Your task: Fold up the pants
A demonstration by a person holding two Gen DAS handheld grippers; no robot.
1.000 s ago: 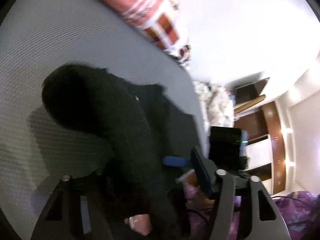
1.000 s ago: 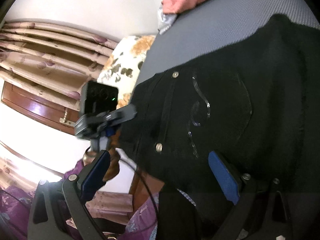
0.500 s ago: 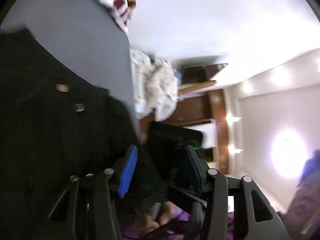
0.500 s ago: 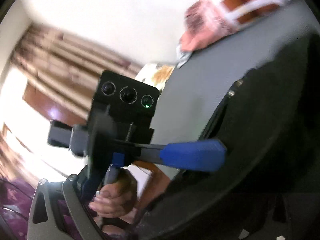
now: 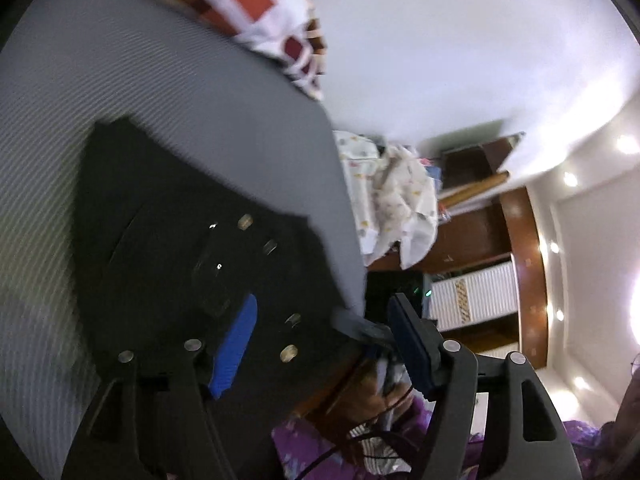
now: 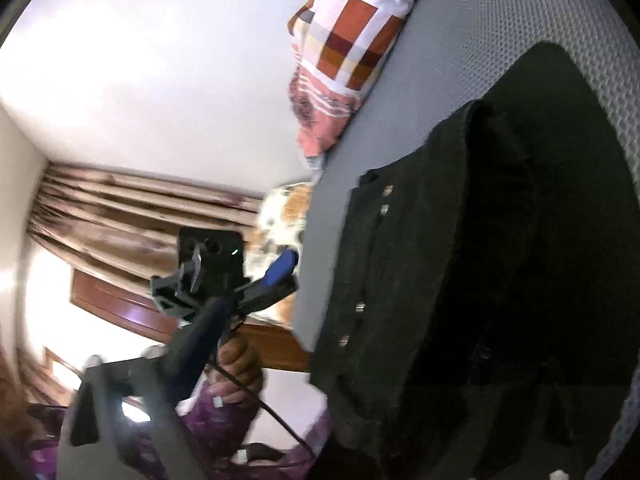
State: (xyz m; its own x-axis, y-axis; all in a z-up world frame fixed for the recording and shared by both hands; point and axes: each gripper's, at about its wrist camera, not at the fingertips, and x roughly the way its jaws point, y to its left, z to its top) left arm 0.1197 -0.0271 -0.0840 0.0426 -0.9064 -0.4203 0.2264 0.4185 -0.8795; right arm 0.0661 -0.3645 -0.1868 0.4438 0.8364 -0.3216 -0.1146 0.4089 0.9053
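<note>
Both hands have swung sideways since a second ago, so the black pants, which then filled each view, now lie clear on the grey bed, bunched near its edge with the waistband end toward the person. That placement suits a fold: the fabric is down on a flat surface, not hanging.

Left gripper: its blue pads stand apart and are opening, above the cloth with nothing pinched that I can see.

Right gripper: its jaws are closing; only one finger shows, the other side lost against dark fabric, so I cannot tell if it has caught cloth.

Counted: one pair of pants, two grippers, four metal studs showing, and one checked blanket at the far end of the bed.
</note>
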